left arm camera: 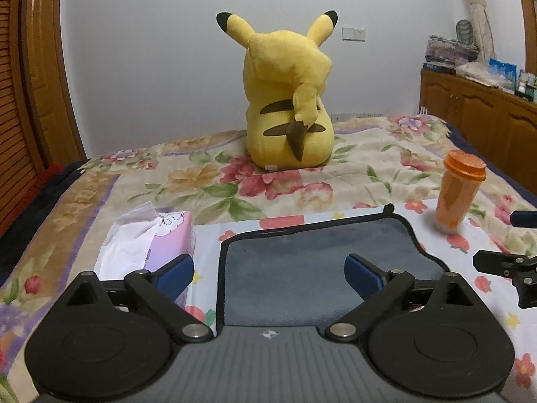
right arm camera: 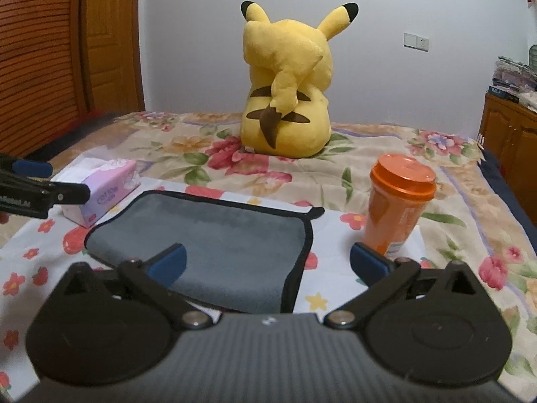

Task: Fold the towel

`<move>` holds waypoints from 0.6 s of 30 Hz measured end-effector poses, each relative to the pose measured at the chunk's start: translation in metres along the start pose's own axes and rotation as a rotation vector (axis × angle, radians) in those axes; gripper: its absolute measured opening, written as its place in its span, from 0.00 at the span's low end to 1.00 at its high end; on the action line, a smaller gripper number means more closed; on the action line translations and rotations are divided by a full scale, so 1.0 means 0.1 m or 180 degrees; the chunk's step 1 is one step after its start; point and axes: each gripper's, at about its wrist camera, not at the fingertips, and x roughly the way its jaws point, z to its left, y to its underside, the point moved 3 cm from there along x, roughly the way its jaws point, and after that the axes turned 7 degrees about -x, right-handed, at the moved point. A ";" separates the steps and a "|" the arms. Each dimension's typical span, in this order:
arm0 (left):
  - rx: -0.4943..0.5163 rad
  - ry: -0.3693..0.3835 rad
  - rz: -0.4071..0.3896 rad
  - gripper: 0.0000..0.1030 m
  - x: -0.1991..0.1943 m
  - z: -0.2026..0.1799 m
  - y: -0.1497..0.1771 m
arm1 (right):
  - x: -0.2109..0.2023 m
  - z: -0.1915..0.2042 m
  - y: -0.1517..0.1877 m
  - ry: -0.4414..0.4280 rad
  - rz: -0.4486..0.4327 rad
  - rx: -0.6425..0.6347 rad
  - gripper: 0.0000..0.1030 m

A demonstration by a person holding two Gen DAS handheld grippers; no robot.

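Grey towel (left arm camera: 302,268) lies flat on the bed (left arm camera: 100,181), w/ black trim. Looks soft, light, floppy; best pinched at near corners/hem. Left gripper (left arm camera: 270,268) and right gripper (right arm camera: 267,258) fingers wide apart, holding nothing. Tissue box (right arm camera: 104,191) crowds left edge, orange cup (right arm camera: 396,201) right; plush (right arm camera: 288,80) well behind.

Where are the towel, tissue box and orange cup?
towel (left arm camera: 302,268), left wrist view, middle of the grey pile.
tissue box (right arm camera: 107,194), right wrist view, its pink side with the print.
orange cup (right arm camera: 392,215), right wrist view, body under the lid.
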 end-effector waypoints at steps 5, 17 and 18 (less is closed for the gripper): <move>-0.0035 0.0004 -0.0038 1.00 -0.19 -0.02 -0.02 | -0.16 0.03 -0.02 -0.0001 -0.0012 0.0018 1.00; 0.0026 -0.0064 -0.0067 1.00 -0.69 -0.10 -0.04 | -0.62 0.08 -0.16 0.0028 -0.0128 0.0035 1.00; 0.0013 -0.0065 -0.0072 1.00 -0.73 -0.09 -0.04 | -0.65 0.09 -0.17 0.0033 -0.0137 0.0037 1.00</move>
